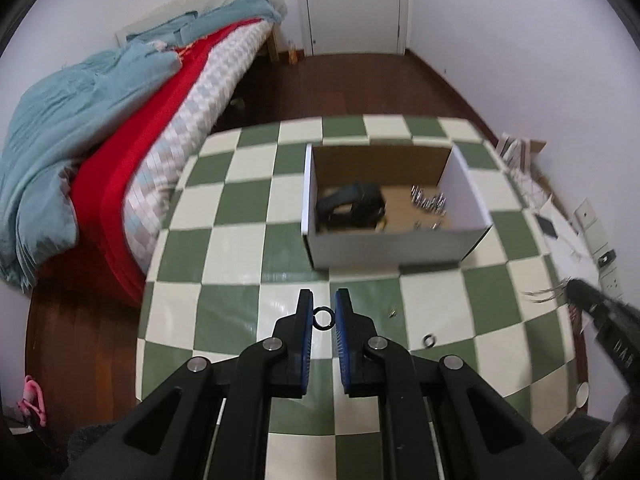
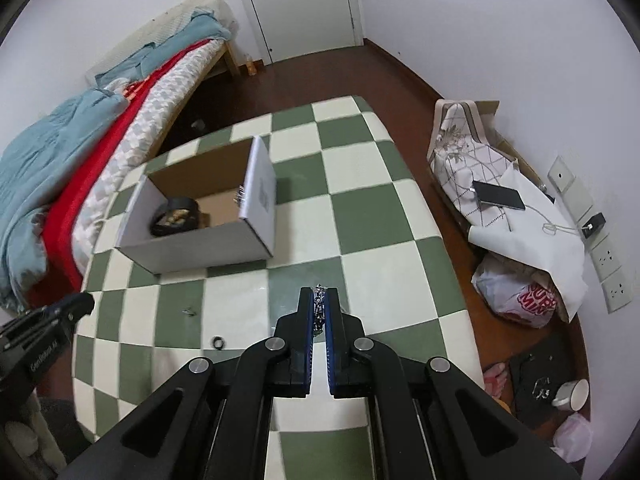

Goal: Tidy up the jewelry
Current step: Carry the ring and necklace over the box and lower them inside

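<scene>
Item: jewelry sorting, mid-carry. Nearest, left tool [image 1: 323, 317] pinching a small dark ring [image 1: 323, 317] between its blue pads, held above the checked surface [image 1: 248, 248]. Right tool [image 2: 319, 312] pressed together on a silvery chain [image 2: 319, 303], whose links show between the pads and at the tips; in the left view strands dangle from it at the right edge. Loose on the surface, near: a second ring [image 1: 429, 340] and a tiny metal piece [image 1: 392, 313], both between the two tools and not yet collected. Farther: an open cardboard box [image 1: 384, 248] with white walls, standing left of the surface's middle, holding a dark strap-like item [image 1: 352, 200] and a cluster of small silvery pieces [image 1: 430, 198]. Step judged in hand: carrying both pieces to the box. The next move calls for clearing the near wall, then releasing over a bare patch of the box floor; the chain may snag on the rim. Beyond: a bed [image 1: 132, 128] on the left, wooden floor, a phone [image 2: 500, 195] on a cushion at right, a door [image 1: 352, 4] farthest.
</scene>
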A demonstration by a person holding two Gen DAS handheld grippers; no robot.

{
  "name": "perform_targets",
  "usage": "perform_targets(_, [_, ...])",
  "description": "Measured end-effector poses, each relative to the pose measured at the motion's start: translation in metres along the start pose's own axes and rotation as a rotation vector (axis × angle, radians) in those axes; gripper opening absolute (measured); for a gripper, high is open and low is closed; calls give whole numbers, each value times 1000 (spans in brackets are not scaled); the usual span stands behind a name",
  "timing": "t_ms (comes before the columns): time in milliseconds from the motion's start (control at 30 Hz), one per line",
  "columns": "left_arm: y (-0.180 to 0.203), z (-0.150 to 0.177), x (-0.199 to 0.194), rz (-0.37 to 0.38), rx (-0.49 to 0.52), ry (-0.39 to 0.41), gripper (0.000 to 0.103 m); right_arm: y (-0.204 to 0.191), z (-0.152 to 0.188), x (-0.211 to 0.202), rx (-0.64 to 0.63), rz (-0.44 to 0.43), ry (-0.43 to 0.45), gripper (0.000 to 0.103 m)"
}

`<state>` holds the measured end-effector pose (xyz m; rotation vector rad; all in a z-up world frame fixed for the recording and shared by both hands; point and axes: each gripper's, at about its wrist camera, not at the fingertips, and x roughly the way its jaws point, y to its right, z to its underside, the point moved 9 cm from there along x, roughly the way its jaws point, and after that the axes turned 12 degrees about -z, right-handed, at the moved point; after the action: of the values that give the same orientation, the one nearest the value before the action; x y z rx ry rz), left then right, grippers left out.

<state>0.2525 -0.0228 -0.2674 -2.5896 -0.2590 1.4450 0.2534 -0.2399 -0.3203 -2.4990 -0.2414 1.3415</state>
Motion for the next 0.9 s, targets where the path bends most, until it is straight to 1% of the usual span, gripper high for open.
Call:
perform_targets(67, [-3,-9,-13,1,-9,27,8,-12,-3,-9,-15,-10,8,5])
perform_targets(267, [-9,-28,-38,9,-31,69,8,-48,-23,-32,-56,-57,53,5])
perform_targets(467, [-16,-52,-50,28,-54,93,8,-82,-52,-48,-96,-102,91,5])
perform_targets(600, [-20,-70,-43,48,-63,86,8,-101,-78,-48,-114,-133,100,5])
perform_targets(700, [-21,-85,-30,59,-61,71,8,-109,-97,-40,-117,-151,92,5])
perform_targets(800, [-22,-97,-14,77,-62,39,8,-114,-113,-23,-119,-163,67,5])
perform_targets(900, [-19,-107,10,111,-60,-17,8,-114,-124,1,-103,-175,27,5])
